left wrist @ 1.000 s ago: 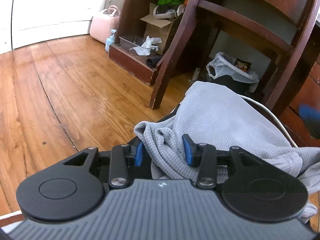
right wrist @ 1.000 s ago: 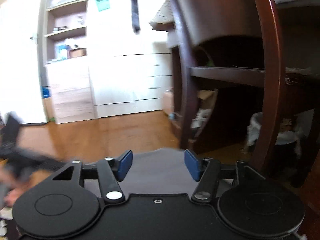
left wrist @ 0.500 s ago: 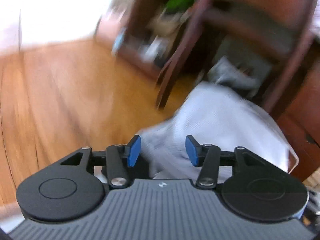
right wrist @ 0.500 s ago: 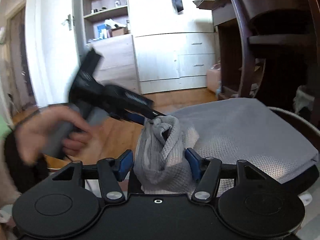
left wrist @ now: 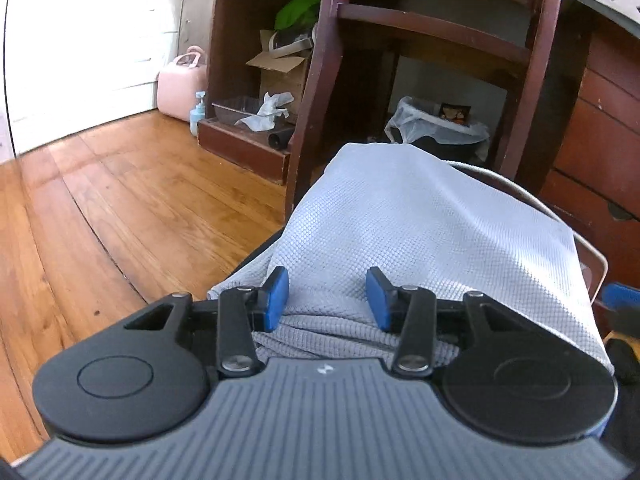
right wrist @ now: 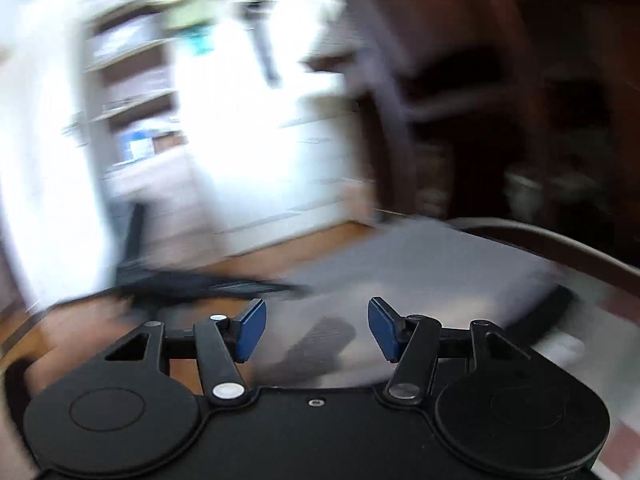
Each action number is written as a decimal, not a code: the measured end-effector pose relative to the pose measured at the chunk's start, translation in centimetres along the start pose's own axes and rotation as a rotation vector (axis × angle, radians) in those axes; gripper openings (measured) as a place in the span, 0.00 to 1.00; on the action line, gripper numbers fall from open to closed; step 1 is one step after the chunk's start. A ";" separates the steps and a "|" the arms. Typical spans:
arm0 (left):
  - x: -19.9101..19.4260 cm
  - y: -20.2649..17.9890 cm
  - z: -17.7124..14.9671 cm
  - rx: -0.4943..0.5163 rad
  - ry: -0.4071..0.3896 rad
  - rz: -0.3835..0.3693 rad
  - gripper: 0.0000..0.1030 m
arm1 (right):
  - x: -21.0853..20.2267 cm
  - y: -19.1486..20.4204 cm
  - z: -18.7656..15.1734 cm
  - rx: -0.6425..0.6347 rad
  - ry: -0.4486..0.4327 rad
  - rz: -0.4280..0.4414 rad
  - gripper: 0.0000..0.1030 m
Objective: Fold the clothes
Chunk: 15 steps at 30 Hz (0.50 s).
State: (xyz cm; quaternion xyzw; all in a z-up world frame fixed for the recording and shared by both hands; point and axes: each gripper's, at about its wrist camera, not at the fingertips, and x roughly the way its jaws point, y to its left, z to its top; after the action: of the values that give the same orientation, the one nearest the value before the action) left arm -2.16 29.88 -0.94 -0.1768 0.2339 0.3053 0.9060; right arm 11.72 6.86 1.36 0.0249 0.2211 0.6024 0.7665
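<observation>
Left gripper [left wrist: 327, 294] first: its two blue pads [left wrist: 277, 297] stand apart, roughly half spread, and the jaws have just been closing in. A rumpled fold of the grey garment [left wrist: 420, 216] bulges up between them, but whether the pads actually pinch it or only flank it, I cannot tell from here. The cloth's near edge is doubled over right at the fingertips, with a second layer showing beneath.

Over to the right gripper [right wrist: 317, 325]: the picture is heavily smeared, yet the blue pads [right wrist: 251, 330] read clearly enough, set wide apart, the jaws having eased inward a little. Grey fabric [right wrist: 432, 272] lies past and under them, nothing seems pressed between the pads.

Moving outward, the garment is a waffle-textured grey piece, spread fairly flat over a dark round-edged surface [left wrist: 256, 252] with a pale rim [left wrist: 532, 200] curving round its far side. Its far end reaches toward the legs of a dark wooden chair [left wrist: 316, 92].

Beyond that, warm wooden floorboards [left wrist: 120, 208] run off to the left. Under the chair sits a bin lined with a white bag [left wrist: 436, 128]. Further left, a dark shelf unit holds a cardboard box [left wrist: 280, 68] and something bright green [left wrist: 298, 10], with a pink container [left wrist: 178, 84] and a small blue bottle [left wrist: 198, 110] standing beside it on the floor.

At the right edge of the left view, a sliver of blue pad [left wrist: 622, 298] from the other gripper pokes in.
</observation>
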 end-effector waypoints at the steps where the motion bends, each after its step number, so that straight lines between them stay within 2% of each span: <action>1: 0.1 0.1 0.1 -0.008 0.001 0.001 0.42 | 0.7 -1.7 0.2 0.056 0.007 -0.055 0.61; 3: 0.2 0.3 0.3 -0.024 0.008 0.005 0.42 | 2.2 -4.4 0.6 0.126 0.022 -0.134 0.64; 8: 0.4 0.1 0.3 -0.027 0.018 0.020 0.42 | 7.4 -8.0 1.7 0.099 0.064 -0.185 0.61; 9: 0.4 0.1 0.3 -0.024 0.023 0.026 0.42 | 8.0 -8.1 1.8 0.079 0.064 -0.217 0.61; 11: 0.3 -0.1 0.2 -0.018 0.032 0.037 0.42 | 9.0 -8.0 2.1 0.026 0.057 -0.300 0.61; 15: -1.0 -0.5 1.0 -0.049 0.092 0.099 0.43 | 8.1 -8.4 3.3 0.046 0.034 -0.336 0.61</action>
State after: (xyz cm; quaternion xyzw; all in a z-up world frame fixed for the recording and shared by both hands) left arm -2.25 29.49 0.51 -0.2011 0.2761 0.3470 0.8734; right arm 22.02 12.92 -0.71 -0.0053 0.2488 0.4609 0.8519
